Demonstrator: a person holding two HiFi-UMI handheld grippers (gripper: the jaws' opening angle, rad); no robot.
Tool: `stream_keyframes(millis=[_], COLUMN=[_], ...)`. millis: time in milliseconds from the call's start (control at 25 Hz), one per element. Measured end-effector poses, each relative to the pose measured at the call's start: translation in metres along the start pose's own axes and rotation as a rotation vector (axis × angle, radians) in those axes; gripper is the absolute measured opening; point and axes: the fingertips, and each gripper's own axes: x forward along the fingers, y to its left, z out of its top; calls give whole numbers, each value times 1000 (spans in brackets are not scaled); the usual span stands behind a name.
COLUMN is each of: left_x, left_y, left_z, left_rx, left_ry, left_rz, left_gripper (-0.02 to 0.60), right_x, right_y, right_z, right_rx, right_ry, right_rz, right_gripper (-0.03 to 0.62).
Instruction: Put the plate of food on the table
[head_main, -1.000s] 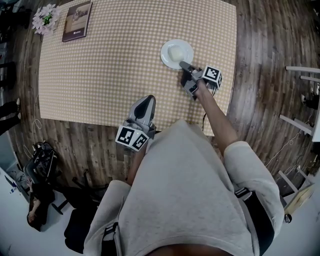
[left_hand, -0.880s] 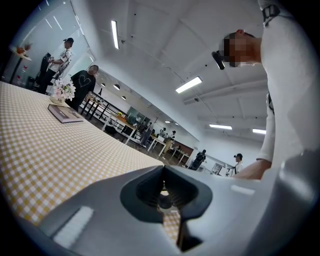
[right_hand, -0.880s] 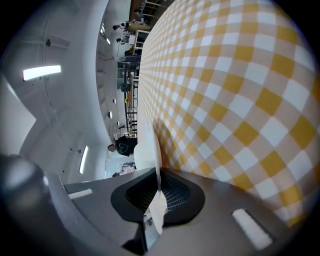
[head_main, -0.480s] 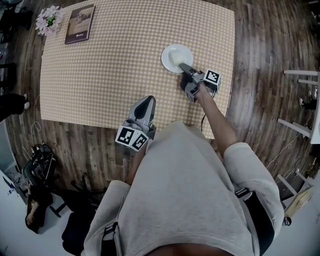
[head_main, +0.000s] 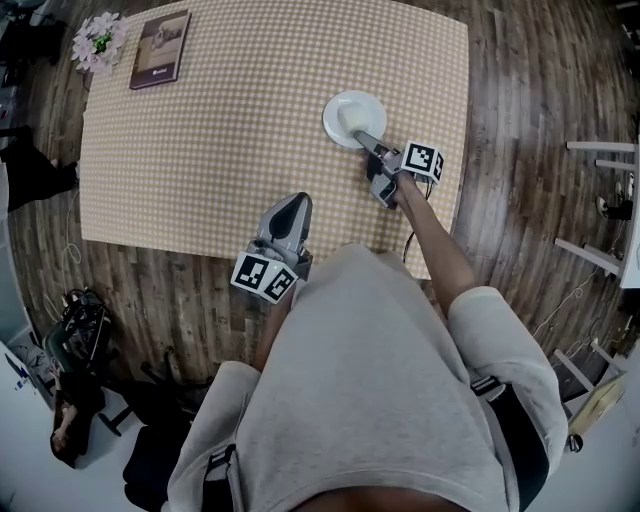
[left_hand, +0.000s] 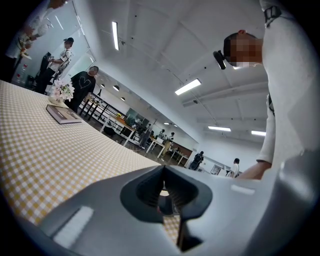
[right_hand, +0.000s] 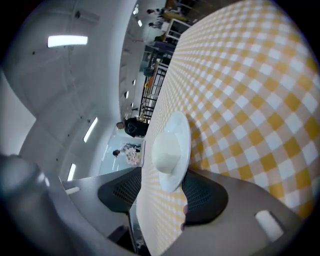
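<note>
A white plate (head_main: 337, 104) with a pale mound of food (head_main: 353, 119) rests flat on the checked table (head_main: 220, 120), near its right end. My right gripper (head_main: 366, 138) reaches its near rim, and its jaws are opening. In the right gripper view the plate (right_hand: 180, 131) sits between the two dark pads (right_hand: 206, 196) of the right gripper (right_hand: 162, 194), with a gap showing at the left pad. My left gripper (head_main: 296, 199) hangs at the table's near edge, shut and empty. The left gripper (left_hand: 164, 188) shows its jaws together in the left gripper view.
A dark book (head_main: 158, 46) and a bunch of pink flowers (head_main: 97, 40) lie at the table's far left corner. White furniture legs (head_main: 600, 150) stand on the wood floor to the right. A dark bag (head_main: 80, 325) lies on the floor, lower left.
The right gripper's jaws have spread apart at the plate's rim. The plate stays where it was on the table. The left gripper has not moved.
</note>
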Motion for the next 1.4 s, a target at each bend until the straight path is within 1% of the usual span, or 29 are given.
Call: stream_keyframes(millis=[120, 240, 440, 600, 680, 720, 840, 1040, 1080, 1280, 1400], left_x=[1, 2, 4, 5, 5, 5, 5, 7, 8, 7, 6], left_y=[0, 1, -2, -2, -2, -3, -3, 0, 0, -6, -8], left_z=[0, 1, 0, 1, 1, 1, 1, 3, 3, 2, 3], left_rx=[0, -1, -1, -3, -4, -4, -3, -7, -7, -1, 4], left_ry=[1, 3, 4, 3, 3, 1, -1, 0, 1, 5, 10], left_rz=[-3, -7, -17, -21, -23, -24, -30, -45, -50, -78, -95], left_gripper=[8, 8, 8, 8, 8, 8, 8, 8, 8, 8, 8], right_x=[1, 2, -8, -12, -14, -15, -20, -31, -33, -44, -47], right_y=[1, 2, -15, -22, -24, -24, -26, -30, -29, -26, -20], right_z=[-13, -18, -24, -31, -34, -34, -32, -28, -28, -30, -35], right_rx=[-178, -343, -666, -871, -950, -968, -964, -977, -977, -970, -989], right_ry=[72, 105, 190, 273, 310, 315, 303, 271, 264, 237, 229], right_rz=[-58, -124, -350, -467, -516, -530, -553, -611, -617, -623, -617], right_gripper=[244, 244, 244, 242, 235, 231, 163, 12, 0, -2, -2])
